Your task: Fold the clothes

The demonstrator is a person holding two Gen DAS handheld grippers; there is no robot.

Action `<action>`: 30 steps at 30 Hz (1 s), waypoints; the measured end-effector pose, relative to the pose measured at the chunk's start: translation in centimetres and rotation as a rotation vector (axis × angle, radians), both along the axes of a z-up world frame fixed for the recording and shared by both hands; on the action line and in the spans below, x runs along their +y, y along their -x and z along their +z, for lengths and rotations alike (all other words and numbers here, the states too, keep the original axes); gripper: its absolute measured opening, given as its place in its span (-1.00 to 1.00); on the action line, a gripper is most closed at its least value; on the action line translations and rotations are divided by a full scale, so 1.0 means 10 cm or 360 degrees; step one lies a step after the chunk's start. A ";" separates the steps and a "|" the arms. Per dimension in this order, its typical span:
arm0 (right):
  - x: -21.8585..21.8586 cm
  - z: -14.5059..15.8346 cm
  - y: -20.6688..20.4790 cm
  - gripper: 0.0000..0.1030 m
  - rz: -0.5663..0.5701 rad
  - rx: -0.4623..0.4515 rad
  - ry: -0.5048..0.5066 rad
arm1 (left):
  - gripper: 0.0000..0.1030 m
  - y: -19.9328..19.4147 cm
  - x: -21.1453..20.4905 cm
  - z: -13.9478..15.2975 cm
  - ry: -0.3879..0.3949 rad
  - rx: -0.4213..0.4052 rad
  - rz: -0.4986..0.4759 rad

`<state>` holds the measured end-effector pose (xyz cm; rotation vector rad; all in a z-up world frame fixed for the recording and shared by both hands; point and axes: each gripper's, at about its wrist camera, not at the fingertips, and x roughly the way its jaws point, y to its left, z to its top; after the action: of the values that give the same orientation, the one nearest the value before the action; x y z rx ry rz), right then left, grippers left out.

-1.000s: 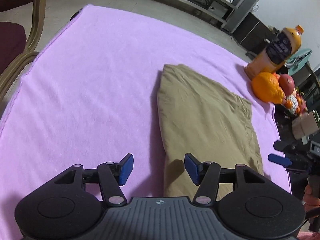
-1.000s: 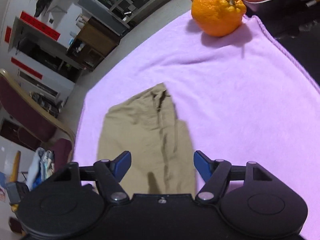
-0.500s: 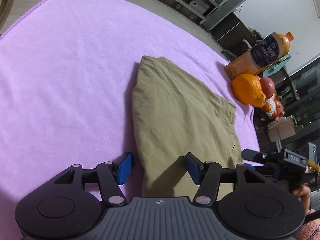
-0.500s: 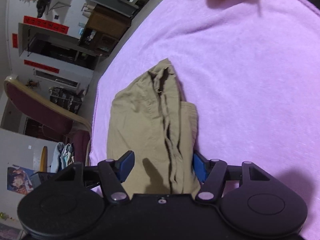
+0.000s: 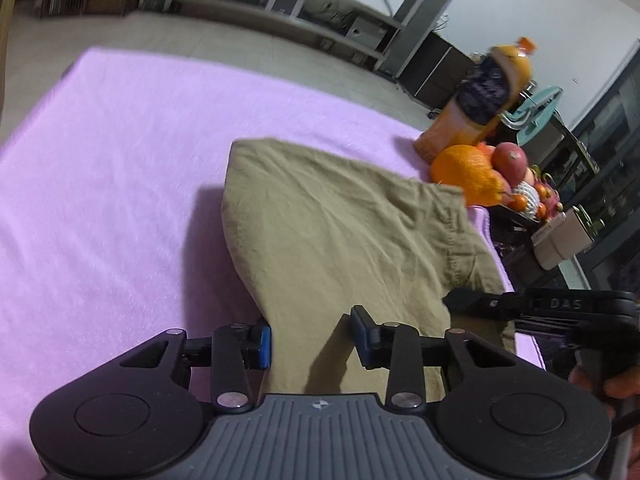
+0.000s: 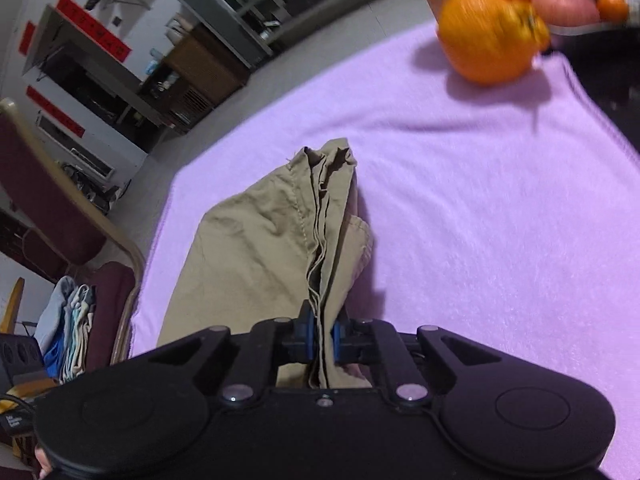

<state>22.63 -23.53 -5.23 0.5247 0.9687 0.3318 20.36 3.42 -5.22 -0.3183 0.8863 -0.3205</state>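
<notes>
Jaws of my right gripper (image 6: 322, 338) pinched the near layered edge of the khaki garment (image 5: 340, 236) on the purple cloth (image 5: 112, 184); my left gripper (image 5: 310, 340) straddled its near corner, parted. Grasp step; closing left seemed next.

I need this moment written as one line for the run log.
stage: grasping near edge | right gripper: shut on khaki garment | left gripper: open, straddling garment edge | surface: purple towel | nearby: orange
</notes>
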 end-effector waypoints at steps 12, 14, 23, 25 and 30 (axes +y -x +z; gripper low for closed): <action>-1.25 0.44 1.00 -0.84 -0.0364 -0.0228 -0.0075 | -0.24 0.33 -1.46 0.55 -0.0032 -0.0083 -0.0241; -1.46 0.47 1.04 -0.84 -0.0439 -0.0264 -0.0020 | -0.23 0.28 -1.84 0.52 -0.0071 -0.0082 -0.0297; -2.16 0.31 0.67 -0.84 -0.0636 -0.0238 0.0226 | -0.23 -0.15 -3.06 0.12 -0.0188 0.0043 -0.0414; -2.30 0.13 0.55 -0.84 -0.0658 -0.0167 0.0209 | -0.23 -0.28 -3.19 0.01 -0.0237 0.0061 -0.0409; -2.50 -0.37 0.27 -0.58 -0.0715 -0.0074 0.0218 | 0.08 -0.64 -3.29 -0.33 -0.0318 0.0146 -0.0335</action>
<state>19.91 -48.52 -8.92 0.5896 0.7956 -0.1242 26.80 -29.50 -8.51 -0.0549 1.0364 -0.4104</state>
